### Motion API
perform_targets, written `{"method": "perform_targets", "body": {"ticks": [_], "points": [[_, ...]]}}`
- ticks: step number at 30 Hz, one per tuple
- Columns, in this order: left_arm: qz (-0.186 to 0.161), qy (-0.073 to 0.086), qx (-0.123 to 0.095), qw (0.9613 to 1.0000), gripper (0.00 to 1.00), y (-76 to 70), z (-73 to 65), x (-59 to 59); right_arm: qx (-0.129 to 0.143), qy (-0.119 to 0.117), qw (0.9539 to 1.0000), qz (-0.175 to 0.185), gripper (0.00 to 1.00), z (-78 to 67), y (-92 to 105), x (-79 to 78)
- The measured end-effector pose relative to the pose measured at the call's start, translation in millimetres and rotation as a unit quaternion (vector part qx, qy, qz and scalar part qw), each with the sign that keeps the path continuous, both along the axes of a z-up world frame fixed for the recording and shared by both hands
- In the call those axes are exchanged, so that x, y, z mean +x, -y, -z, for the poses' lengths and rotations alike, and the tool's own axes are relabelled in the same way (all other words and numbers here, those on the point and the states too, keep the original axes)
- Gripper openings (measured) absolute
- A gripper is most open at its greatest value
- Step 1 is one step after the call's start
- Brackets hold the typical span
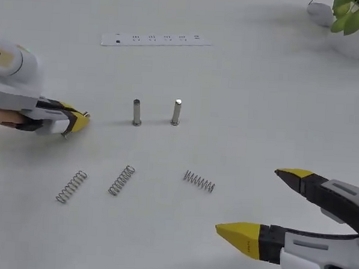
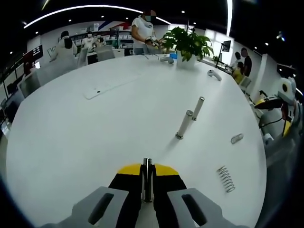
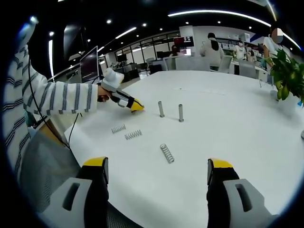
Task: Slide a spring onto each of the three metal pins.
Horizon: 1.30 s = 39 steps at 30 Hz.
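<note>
- Looking nearest first in the head view, we find the right gripper (image 1: 265, 205) low at the right. Its jaws are spread wide with nothing between them.
- In the right gripper view we see the same wide gap. The right spring (image 3: 166, 153) lies on the white table (image 3: 237, 123) beyond the jaws, apart from them.
- Next out, we count three springs lying flat in a loose row: the right spring, the middle spring (image 1: 121, 180) and the left spring (image 1: 72, 186). All are apart from one another.
- Farther on at the left, the left gripper (image 1: 81, 118) sits low by the table. In its own view the jaws are pinched together on a slim metal rod, which we take for the third pin (image 2: 147, 178). We cannot tell whether its tip touches the table.
- Just beside it to the right, the left pin (image 1: 136, 112) and the right pin (image 1: 176, 112) stand upright, near each other and bare of springs.
- Farthest away lie a white power strip (image 1: 155, 40) and, at the top right corner, a green plant (image 1: 353, 14).
</note>
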<state>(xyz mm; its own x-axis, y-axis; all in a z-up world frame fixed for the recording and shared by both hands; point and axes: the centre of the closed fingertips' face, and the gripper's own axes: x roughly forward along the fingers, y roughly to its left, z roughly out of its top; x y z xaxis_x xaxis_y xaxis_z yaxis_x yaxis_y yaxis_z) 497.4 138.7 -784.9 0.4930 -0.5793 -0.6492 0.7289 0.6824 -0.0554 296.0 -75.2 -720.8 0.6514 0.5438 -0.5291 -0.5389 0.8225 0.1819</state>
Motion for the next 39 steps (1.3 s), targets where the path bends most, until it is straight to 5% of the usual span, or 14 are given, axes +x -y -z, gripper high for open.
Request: {"method": "perform_targets", "body": {"ticks": [16,22,39], "points": [[0.002,0.029,0.000,0.9996,0.00,-5.3,-23.9,-3.0,0.004,0.026,0.9996,-0.007,0.84,-11.4,-4.7,2.7],[0.034,0.048,0.018,0.9981,0.00,4.2,-27.8,-4.4,0.006,0.029,0.9995,-0.006,0.84,-13.3,-3.9,2.2],[0.029,0.045,-0.008,0.9985,0.00,24.7,-38.2,2.3,0.009,0.032,0.9994,-0.005,0.84,-14.8,-2.3,3.2]]}}
